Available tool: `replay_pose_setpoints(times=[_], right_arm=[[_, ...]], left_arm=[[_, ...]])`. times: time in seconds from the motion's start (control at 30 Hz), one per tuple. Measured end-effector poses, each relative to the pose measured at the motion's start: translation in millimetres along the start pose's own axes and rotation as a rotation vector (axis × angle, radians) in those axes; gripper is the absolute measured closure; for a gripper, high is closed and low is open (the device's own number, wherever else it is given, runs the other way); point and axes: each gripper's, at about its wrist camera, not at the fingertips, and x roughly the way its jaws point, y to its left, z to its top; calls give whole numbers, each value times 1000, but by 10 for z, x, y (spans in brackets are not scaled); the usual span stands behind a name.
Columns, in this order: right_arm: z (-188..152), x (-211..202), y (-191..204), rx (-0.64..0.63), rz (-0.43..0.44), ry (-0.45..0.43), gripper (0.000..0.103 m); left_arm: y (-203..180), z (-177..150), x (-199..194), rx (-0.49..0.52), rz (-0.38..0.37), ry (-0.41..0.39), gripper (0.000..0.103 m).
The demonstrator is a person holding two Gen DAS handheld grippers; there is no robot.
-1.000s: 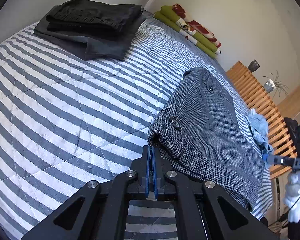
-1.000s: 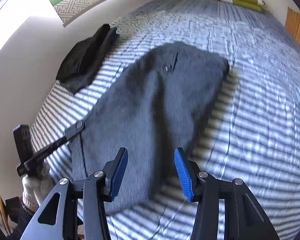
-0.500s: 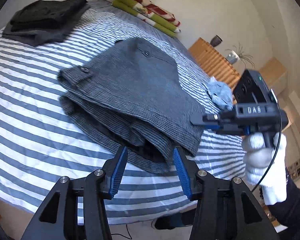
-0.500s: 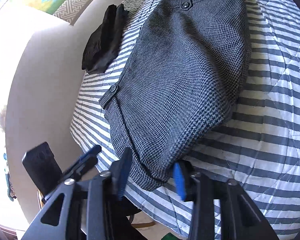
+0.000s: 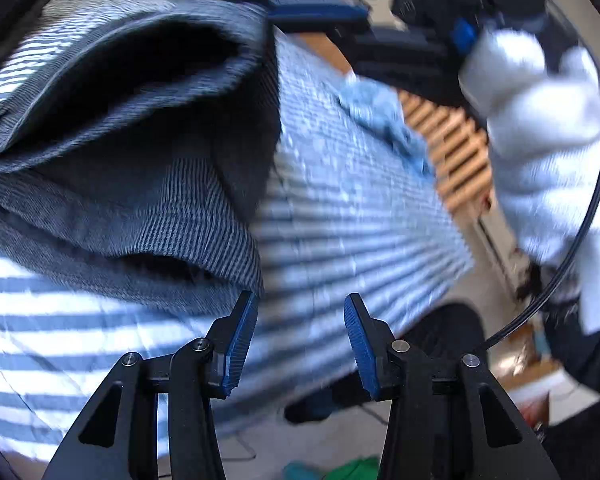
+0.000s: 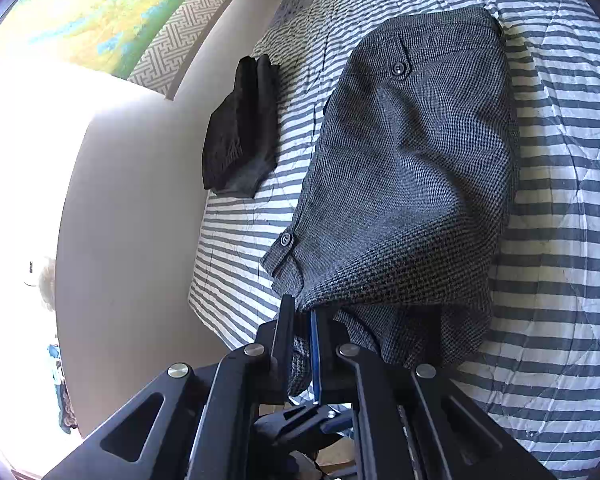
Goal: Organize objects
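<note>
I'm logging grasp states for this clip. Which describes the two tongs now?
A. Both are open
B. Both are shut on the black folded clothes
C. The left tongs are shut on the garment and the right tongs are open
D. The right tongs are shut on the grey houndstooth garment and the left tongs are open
D: the right tongs pinch the near edge of the grey houndstooth garment on the striped bedspread, while the left tongs gape with nothing between.

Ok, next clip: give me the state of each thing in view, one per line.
Left gripper: open, holding nothing, at the bed edge.
Right gripper: shut on the grey trousers' edge.
Grey trousers: folded over, lying on the bed, near end pinched and raised.
Dark clothes: folded, stacked near the wall.
Striped bedcover: spread flat.
Blue cloth: crumpled, blurred.
</note>
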Motion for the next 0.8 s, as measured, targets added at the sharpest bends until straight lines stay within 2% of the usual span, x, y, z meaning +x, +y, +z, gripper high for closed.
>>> replay_pose_setpoints(times=[0.07,0.2,0.37,0.43,0.5,0.57,0.6,0.63,0.7,0.8], right_arm=[[-100,12,-92,7,-5,30,96],[-349,87,-387,38,-68,94,93],[-645,55,-615,-41,-157,180,92],[-697,-98,-604,-86,-196,117,92],[-666,-215,-499,-146,-193,38,92],[-609,-250,-381,-174,-187,-9,92],[-590,-205,-333,-177,-182,0,86],[-583,-132,-299,-177,-173,24,72],[-624,18,-272,-188,-192,62,57],[-709,239,-295,-211,-226,95,57]], left_arm=[[-34,-89,-99,10,0,-1,55],[109,-51,-543,-56,35,-110,55],[413,272,-1078,-78,197,-235,55],[581,476,-1193,-113,256,-277,55],[779,651,-1248,-120,371,-286,54],[1078,812,-1246,-183,387,-268,54],[1190,870,-1250,-200,404,-263,53],[1306,904,-1266,-212,447,-263,53],[1508,930,-1281,-225,499,-257,49],[1778,982,-1244,-294,491,-236,47]])
